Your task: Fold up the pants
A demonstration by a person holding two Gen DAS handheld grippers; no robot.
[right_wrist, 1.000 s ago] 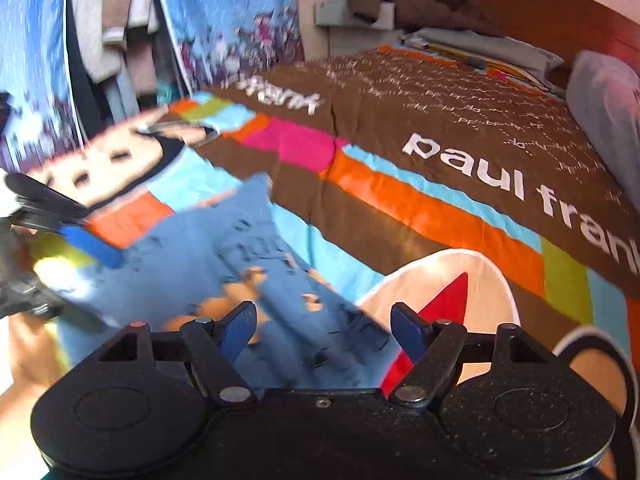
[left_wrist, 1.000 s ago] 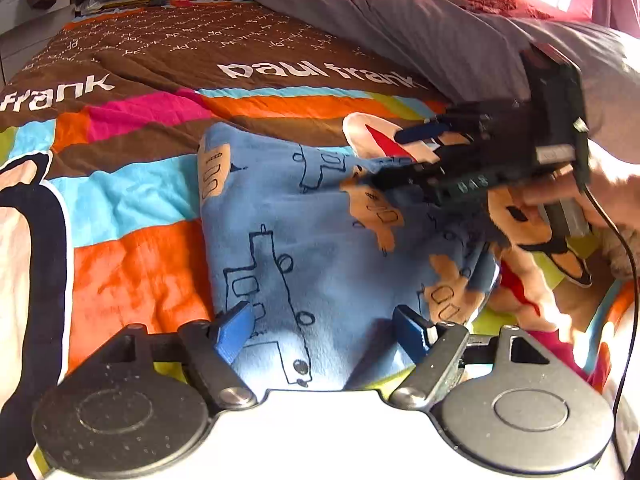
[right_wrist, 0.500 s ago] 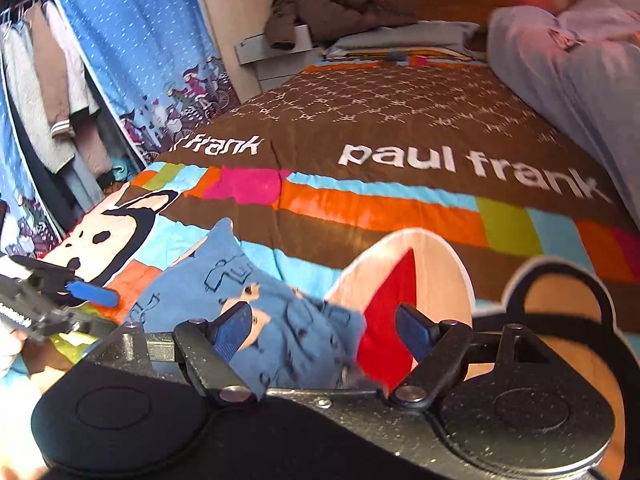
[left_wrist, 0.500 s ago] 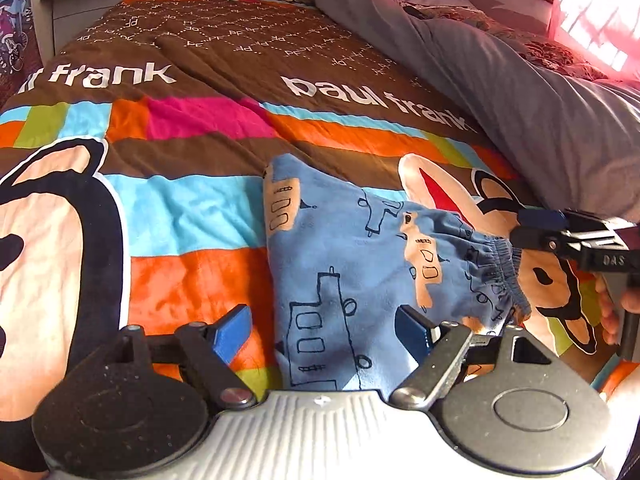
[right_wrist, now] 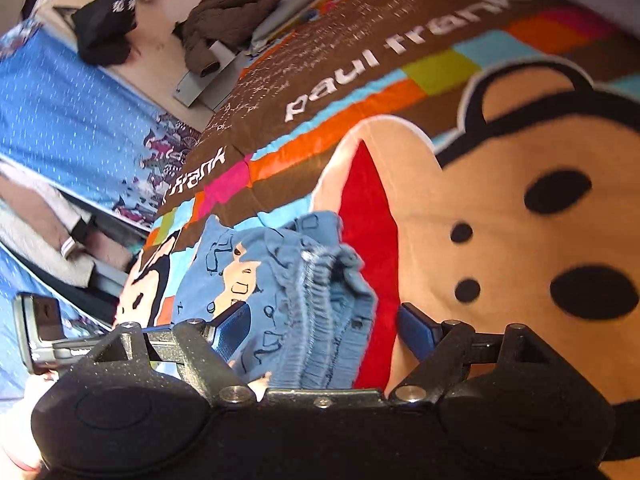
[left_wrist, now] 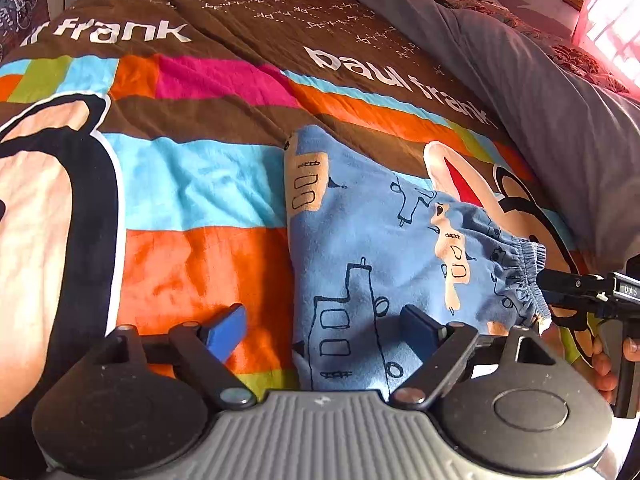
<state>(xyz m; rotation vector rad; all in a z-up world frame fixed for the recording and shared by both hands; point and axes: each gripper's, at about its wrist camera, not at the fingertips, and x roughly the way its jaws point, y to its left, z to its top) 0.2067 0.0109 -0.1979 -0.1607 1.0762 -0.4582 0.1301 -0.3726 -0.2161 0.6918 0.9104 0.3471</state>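
Observation:
Small blue pants [left_wrist: 372, 240] with drawn boats and buildings lie folded on the colourful bedspread. Their gathered elastic waistband [left_wrist: 524, 280] points right. My left gripper [left_wrist: 324, 328] is open, low over the pants' near left edge, one finger on each side of that edge. My right gripper [right_wrist: 324, 328] is open, with the bunched waistband [right_wrist: 320, 312] lying between its fingers. It shows in the left wrist view [left_wrist: 576, 292] at the waistband's right end.
The bedspread [left_wrist: 192, 184] has bright stripes, a monkey face and "paul frank" lettering. A grey duvet [left_wrist: 540, 80] is piled along the right side. A brown jacket [right_wrist: 236, 12], a black bag [right_wrist: 108, 20] and a blue curtain [right_wrist: 60, 120] stand beyond the bed's far end.
The right gripper left the middle of the pants and came down at the waistband on the right. The left gripper shifted left, off the fabric's centre to its near left edge.

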